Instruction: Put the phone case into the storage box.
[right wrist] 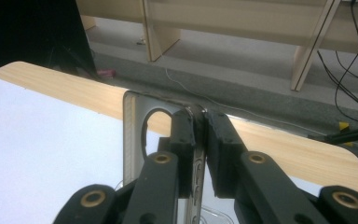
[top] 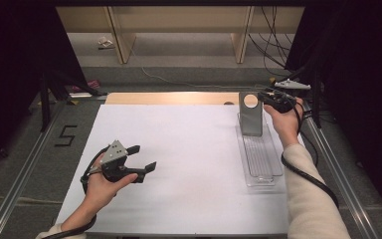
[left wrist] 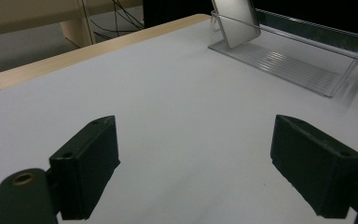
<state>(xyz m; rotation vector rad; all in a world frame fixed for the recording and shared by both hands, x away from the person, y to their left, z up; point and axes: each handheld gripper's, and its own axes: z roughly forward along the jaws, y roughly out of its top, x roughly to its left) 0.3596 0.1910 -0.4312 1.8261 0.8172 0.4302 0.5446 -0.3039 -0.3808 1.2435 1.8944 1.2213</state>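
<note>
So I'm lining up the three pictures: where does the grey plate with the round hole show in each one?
High view: grey plate upper right, upright at the far end of the clear tray, right hand-held gripper at its top edge.
Left gripper view: its lower part at the top edge, right of middle.
Right gripper view: centre, edge-on, clamped between the jaws.
Shared landmark: the wooden table edge.

Count on the table: two hand-held grippers, the left gripper and the right gripper. Two black jaws on each, four in all. One clear plastic tray. One grey metal plate with one round hole, standing at the tray's far end. One white sheet over the tabletop. One painted numeral, a 5, on the floor.
</note>
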